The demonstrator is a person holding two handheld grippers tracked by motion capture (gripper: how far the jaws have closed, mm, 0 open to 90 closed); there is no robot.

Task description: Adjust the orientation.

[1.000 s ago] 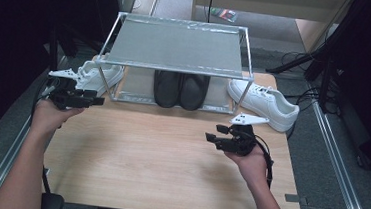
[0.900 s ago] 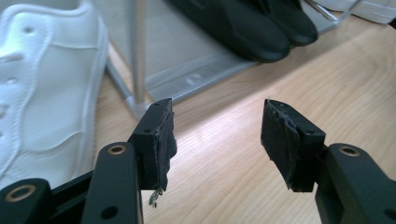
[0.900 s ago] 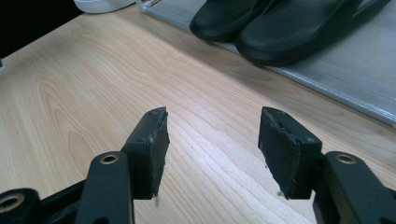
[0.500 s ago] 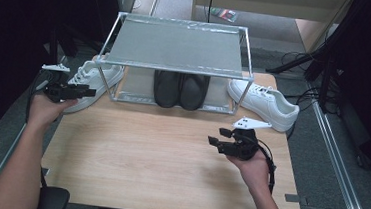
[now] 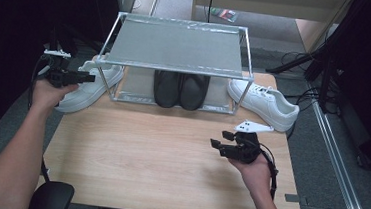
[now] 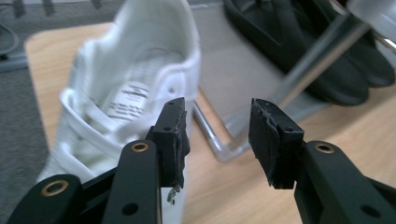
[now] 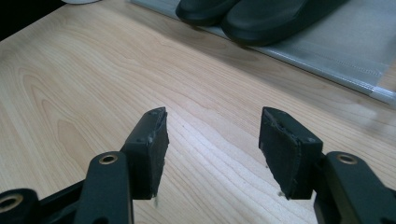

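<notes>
- The white shoe [image 6: 126, 88] at the upper left of the left gripper view has a small white tag [image 6: 130, 97] inside it.
- The tag has dark print on it, but the print is too blurry to read.
- No other words or numbers can be read.

Parted jaws beside white sneaker [image 6: 126, 93]

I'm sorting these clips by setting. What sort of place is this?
Probably an office or lab set up for recording: a light wooden table on grey carpet, cables trailing on the floor, and a metal-framed shoe rack staged with a white sneaker.
</notes>
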